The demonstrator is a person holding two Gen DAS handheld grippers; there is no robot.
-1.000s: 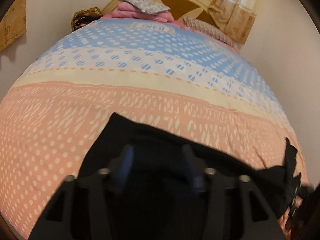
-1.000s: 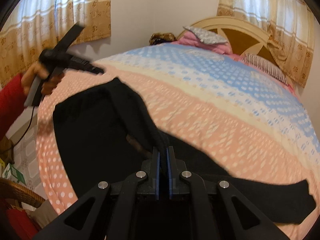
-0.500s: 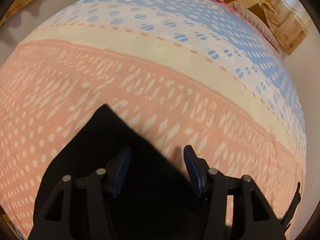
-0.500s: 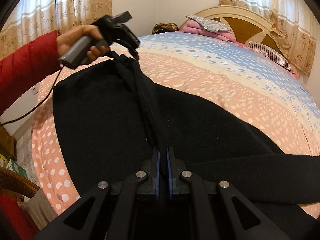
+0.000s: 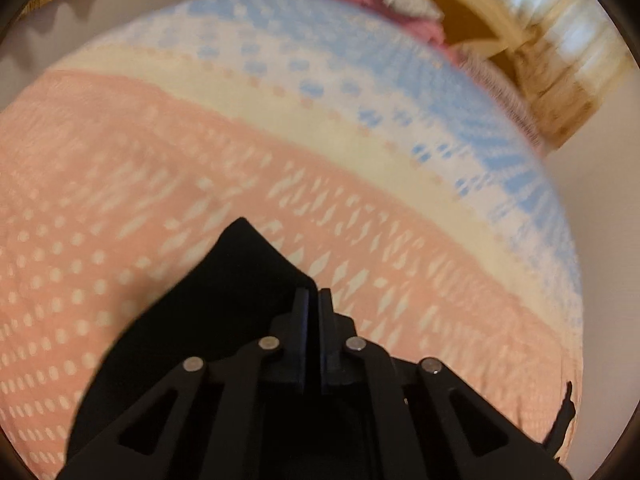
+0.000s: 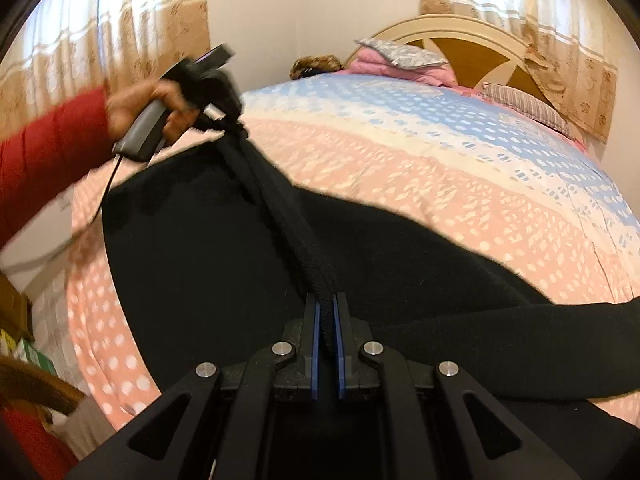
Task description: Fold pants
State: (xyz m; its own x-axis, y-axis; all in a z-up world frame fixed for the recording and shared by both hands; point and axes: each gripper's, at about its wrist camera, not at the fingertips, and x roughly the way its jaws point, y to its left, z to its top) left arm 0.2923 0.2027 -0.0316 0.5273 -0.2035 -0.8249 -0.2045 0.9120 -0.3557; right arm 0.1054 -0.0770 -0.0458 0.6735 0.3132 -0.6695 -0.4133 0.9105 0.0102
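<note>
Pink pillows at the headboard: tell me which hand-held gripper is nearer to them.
Left. The left hand-held gripper pinches the pants farther up the bed toward the pink pillows; the right hand-held gripper grips nearer the foot.

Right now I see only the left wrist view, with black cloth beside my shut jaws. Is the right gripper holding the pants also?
Observer: Yes. In the right wrist view the right gripper has its jaws shut on a thick edge of the black pants.
Operator: Does my left one truly hold cloth?
Observer: Its jaws have just been closing. Seen from the right wrist view, the left gripper pinches that same edge, which runs as a ridge between both grippers.
Operator: Where is the rest?
Observer: It lies spread on the bedspread, and one long part trails to the right, past the picture's edge.
</note>
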